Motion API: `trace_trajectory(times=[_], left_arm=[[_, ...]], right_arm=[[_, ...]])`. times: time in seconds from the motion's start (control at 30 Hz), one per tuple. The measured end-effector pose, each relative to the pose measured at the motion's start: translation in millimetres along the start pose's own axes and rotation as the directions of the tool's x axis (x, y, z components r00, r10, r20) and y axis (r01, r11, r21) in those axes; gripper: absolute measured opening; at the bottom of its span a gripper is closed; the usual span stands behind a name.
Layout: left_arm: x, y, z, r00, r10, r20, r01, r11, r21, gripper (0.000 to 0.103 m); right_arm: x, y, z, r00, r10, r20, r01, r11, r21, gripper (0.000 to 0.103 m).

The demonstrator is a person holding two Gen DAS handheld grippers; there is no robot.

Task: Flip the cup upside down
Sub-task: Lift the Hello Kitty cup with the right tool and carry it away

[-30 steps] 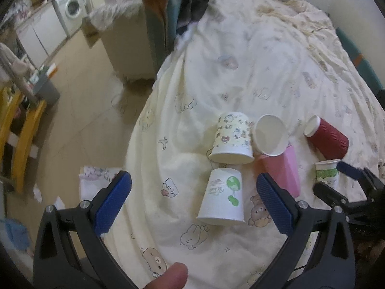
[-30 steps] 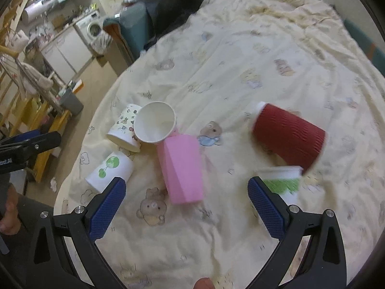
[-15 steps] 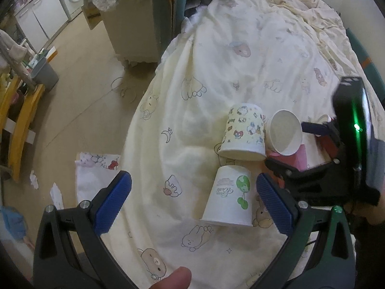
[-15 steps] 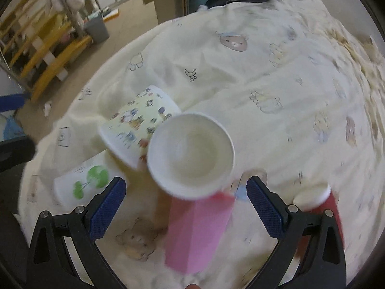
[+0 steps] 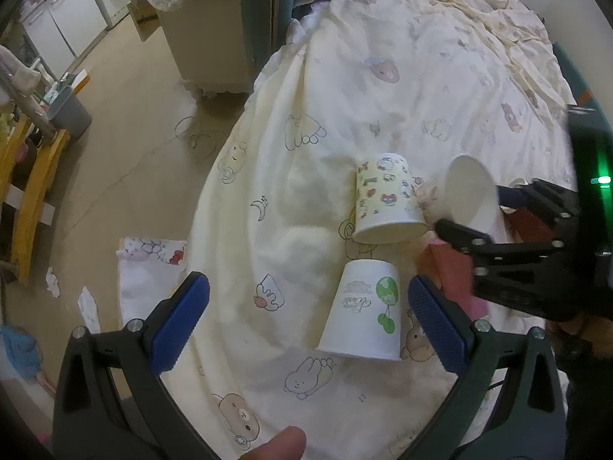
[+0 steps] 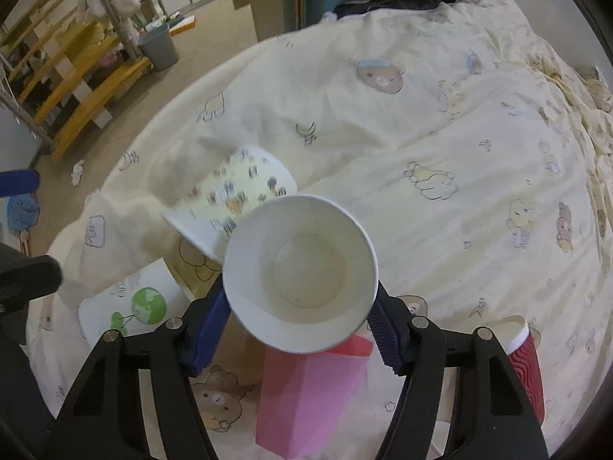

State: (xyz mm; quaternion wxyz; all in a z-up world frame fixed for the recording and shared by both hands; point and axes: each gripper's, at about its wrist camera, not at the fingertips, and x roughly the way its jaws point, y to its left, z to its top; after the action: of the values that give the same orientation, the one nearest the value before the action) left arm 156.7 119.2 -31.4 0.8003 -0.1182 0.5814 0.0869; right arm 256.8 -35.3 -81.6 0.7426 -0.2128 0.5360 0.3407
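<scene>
A plain white paper cup (image 6: 300, 280) sits mouth toward the camera between the blue pads of my right gripper (image 6: 300, 318), which is shut on its sides. In the left wrist view the same cup (image 5: 469, 193) shows at the right, held by the right gripper (image 5: 494, 230). My left gripper (image 5: 306, 322) is open and empty above the bed, with a white cup with a green tree print (image 5: 364, 318) standing upside down between its fingers' line of sight.
A cartoon-print cup (image 5: 387, 199) stands upside down beside the held cup. A pink cup (image 6: 306, 398) lies under the right gripper and a red ribbed cup (image 6: 525, 364) lies at the right. The bed edge and floor (image 5: 115, 153) lie to the left.
My right gripper has moved in toward the white cup and closed on it. The left gripper has drifted slightly and stayed open.
</scene>
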Motion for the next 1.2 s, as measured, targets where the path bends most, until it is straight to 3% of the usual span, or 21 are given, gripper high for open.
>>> trace_trajectory(times=[0.3, 0.57, 0.77, 0.9, 1.2], left_arm=[[-14, -5, -11, 0.998, -0.008, 0.055, 0.007, 1.0, 0.019, 0.102], [-33, -24, -43, 0.994, -0.019, 0.108, 0.009, 0.995, 0.097, 0.102], [-33, -25, -81, 0.995, -0.035, 0.089, 0.025, 0.993, 0.113, 0.102], [-30, -25, -103, 0.997, -0.036, 0.073, 0.027, 0.993, 0.119, 0.102], [-24, -27, -121, 0.997, -0.011, 0.078, 0.001, 0.992, 0.127, 0.102]], right_arm=[[-73, 2, -21, 0.997, 0.009, 0.071, -0.012, 0.999, 0.051, 0.069], [-116, 19, -111, 1.0, 0.018, 0.026, -0.021, 0.989, 0.146, 0.069], [-110, 34, -170, 0.998, 0.035, -0.043, -0.026, 0.979, 0.201, 0.069], [-99, 43, -191, 0.994, 0.074, -0.081, -0.054, 0.972, 0.227, 0.069], [-52, 56, -203, 0.983, 0.103, -0.154, -0.061, 0.965, 0.255, 0.07]])
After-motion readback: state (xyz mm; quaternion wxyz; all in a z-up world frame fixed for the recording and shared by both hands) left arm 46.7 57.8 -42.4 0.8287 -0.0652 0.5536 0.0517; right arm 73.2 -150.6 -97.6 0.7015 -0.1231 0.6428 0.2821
